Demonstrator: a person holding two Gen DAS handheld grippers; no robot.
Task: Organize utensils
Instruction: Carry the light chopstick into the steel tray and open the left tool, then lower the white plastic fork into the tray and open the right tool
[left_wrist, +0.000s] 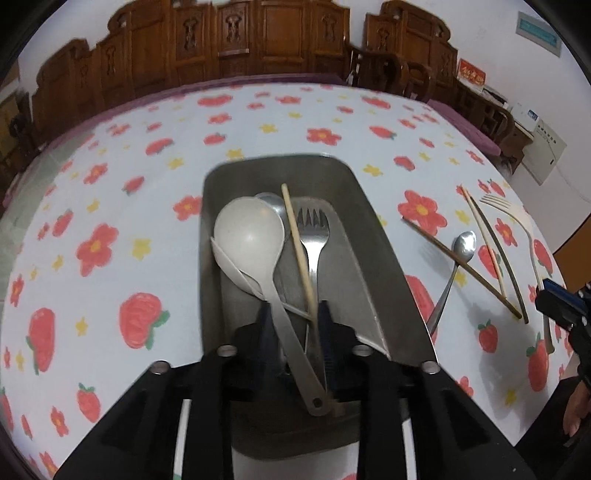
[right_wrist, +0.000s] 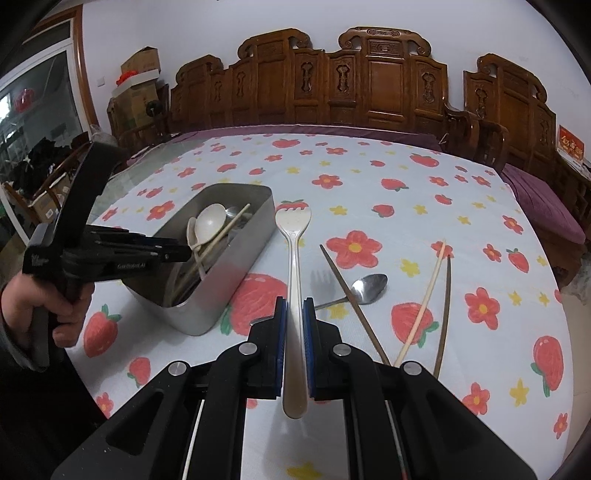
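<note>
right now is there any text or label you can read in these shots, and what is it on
"GenRobot.AI", faint, on the side of the left gripper's black body.
Red sign by the wall: gold characters, too blurred to read.
Blue-green wall plaque: too small to read.
White box: dark print, unreadable.
Cardboard boxes: print unreadable.

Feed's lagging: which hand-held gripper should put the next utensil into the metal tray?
Right. The right hand-held gripper already clamps the cream plastic fork beside the rectangular metal tray; the left hand-held gripper hovers open over it.
</note>
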